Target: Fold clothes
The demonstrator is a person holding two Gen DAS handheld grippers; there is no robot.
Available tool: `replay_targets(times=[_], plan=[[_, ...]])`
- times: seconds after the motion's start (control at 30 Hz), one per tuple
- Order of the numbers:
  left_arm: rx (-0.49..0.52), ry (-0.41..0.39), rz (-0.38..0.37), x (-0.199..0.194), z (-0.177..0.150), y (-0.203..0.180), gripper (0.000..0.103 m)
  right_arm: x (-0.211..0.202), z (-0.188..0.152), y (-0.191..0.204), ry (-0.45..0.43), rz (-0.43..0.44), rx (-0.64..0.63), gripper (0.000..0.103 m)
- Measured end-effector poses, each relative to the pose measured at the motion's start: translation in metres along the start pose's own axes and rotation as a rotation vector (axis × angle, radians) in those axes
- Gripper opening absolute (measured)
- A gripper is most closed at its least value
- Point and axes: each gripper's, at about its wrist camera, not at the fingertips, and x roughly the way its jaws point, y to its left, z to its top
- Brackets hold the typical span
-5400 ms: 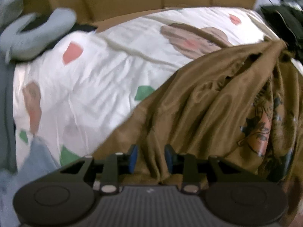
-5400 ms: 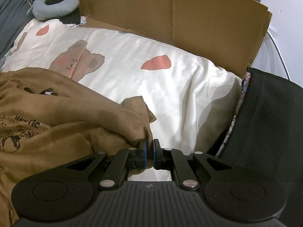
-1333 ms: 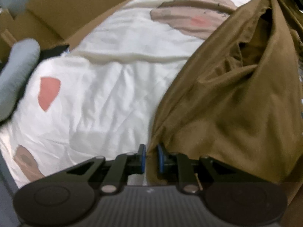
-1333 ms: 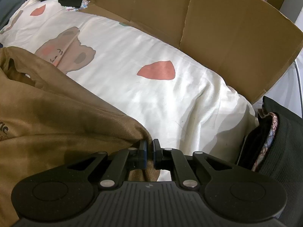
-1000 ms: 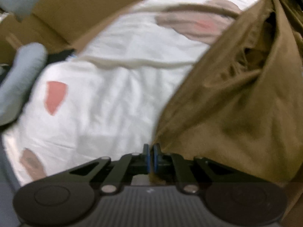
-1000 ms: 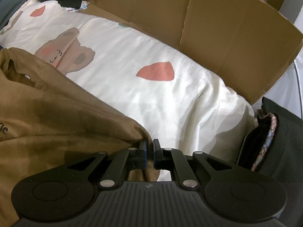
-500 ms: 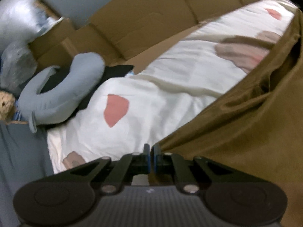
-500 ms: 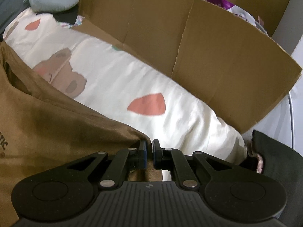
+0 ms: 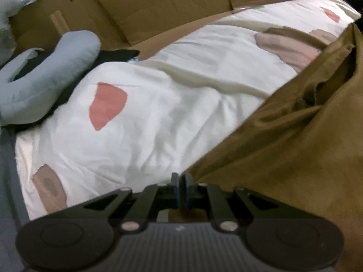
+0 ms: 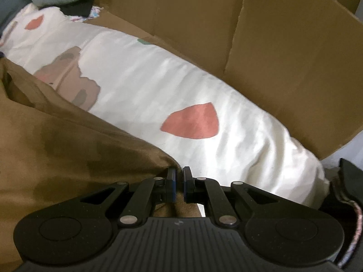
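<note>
Brown T-shirt [image 9: 295, 140], pinched at two points along one edge, hung stretched between both claws above a bed's white duvet [image 9: 158, 117] printed with bears and coral shapes. The left claw [image 9: 181, 187] was closed to a narrow slit on a corner of the fabric; the right claw [image 10: 178, 182] gripped the other corner just as tightly, cloth visible between its blue pads. The garment looked soft and matte, its upper edge drawn into a fairly straight line, while loose folds and a dark opening, probably a sleeve or the neck, sagged near the far end. Most of the shirt appeared lifted, its lower part out of view. Both grips caught only a thin margin of cloth, so a sharp tug or uneven pull could probably slip a corner free and collapse the spread. A grey neck pillow [image 9: 45, 79] and cardboard panels [image 10: 261, 45] bordered the bed, near enough to snag a trailing hem.
</note>
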Motion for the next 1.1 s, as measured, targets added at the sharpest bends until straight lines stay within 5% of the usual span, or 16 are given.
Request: replay_targets(times=[0.13,0.37,0.5,0.6,0.77,1.1], plan=[[0.020,0.006,-0.040,0.005,0.000,0.001,0.022,-0.001,0.002,-0.006,-0.009,0.043,0.020,0.009],[0.035,0.017,-0.066,0.013,0.000,0.003,0.028,0.001,0.008,-0.006,0.002,0.050,-0.010,0.029],[0.019,0.022,-0.091,0.015,-0.002,0.007,0.029,0.006,0.008,-0.007,0.032,0.055,-0.019,0.031],[0.013,0.028,-0.102,0.018,-0.001,0.007,0.027,0.010,0.006,-0.007,0.059,0.072,-0.018,0.029],[0.002,0.029,-0.118,0.019,0.000,0.008,0.009,0.012,0.009,-0.001,0.079,0.059,-0.050,0.005],[-0.020,-0.059,0.023,-0.007,-0.003,0.014,0.004,-0.011,0.017,0.007,-0.016,-0.064,-0.111,0.002]])
